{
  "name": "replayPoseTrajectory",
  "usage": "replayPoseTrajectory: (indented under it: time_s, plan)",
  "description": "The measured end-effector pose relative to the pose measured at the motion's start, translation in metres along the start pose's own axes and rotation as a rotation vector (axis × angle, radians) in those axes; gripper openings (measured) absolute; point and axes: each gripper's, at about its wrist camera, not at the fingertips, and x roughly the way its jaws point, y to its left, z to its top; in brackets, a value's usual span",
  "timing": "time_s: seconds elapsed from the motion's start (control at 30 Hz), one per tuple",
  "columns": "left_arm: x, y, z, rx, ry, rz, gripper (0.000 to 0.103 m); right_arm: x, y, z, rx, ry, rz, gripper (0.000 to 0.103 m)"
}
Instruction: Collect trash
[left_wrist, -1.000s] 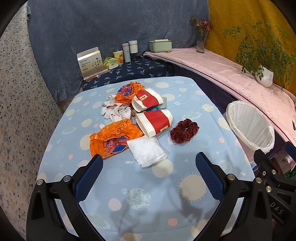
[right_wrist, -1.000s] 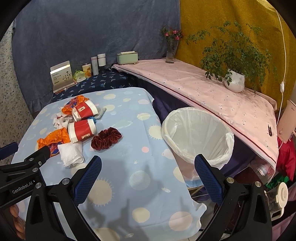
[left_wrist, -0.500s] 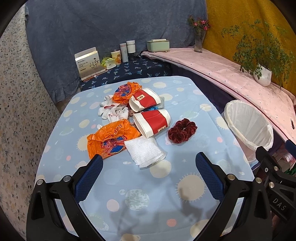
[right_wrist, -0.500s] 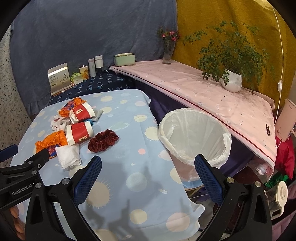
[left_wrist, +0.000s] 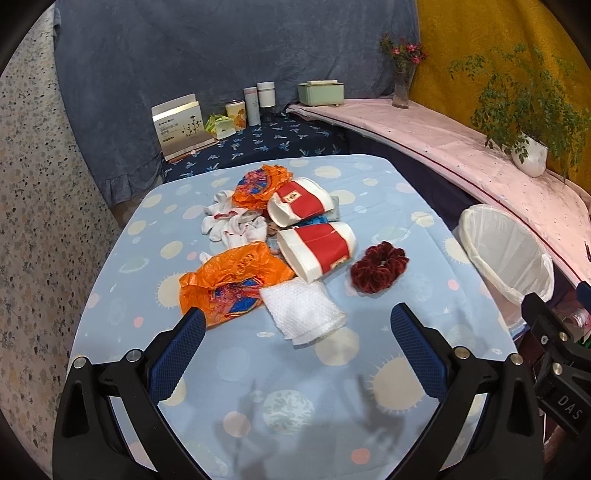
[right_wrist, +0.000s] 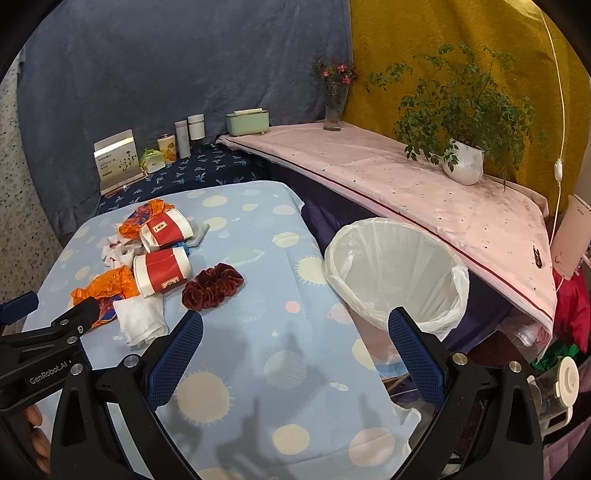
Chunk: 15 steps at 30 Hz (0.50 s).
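A heap of litter lies mid-table: two red-and-white paper cups (left_wrist: 317, 250) (left_wrist: 300, 206) on their sides, two crumpled orange bags (left_wrist: 231, 282) (left_wrist: 258, 184), a folded white napkin (left_wrist: 301, 309), white crumpled tissue (left_wrist: 232, 225) and a dark red scrunchie (left_wrist: 379, 266). A bin with a white liner (right_wrist: 397, 275) stands off the table's right edge. My left gripper (left_wrist: 295, 332) hovers open just short of the napkin. My right gripper (right_wrist: 295, 332) is open over the table's near right part, beside the bin (left_wrist: 506, 254). Nothing sits between either pair of fingers.
The table (left_wrist: 147, 236) wears a light blue cloth with dots. Behind it a dark blue shelf (left_wrist: 269, 142) holds a box, tins and bottles. A pink-covered ledge (right_wrist: 424, 188) on the right carries a flower vase (right_wrist: 334, 107) and a potted plant (right_wrist: 463, 162).
Both views have pulled back and shifted a little; the litter and bin sit slightly farther off. Nothing on the table has moved, and both grippers stay open.
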Motion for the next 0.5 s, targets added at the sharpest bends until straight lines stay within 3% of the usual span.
replayPoseTrajectory:
  time_s: [0.5]
  plan:
    - [0.074,0.099,0.0,-0.069,0.057,0.06,0.096,0.069,0.054,0.0,0.007,0.054,0.012,0.096]
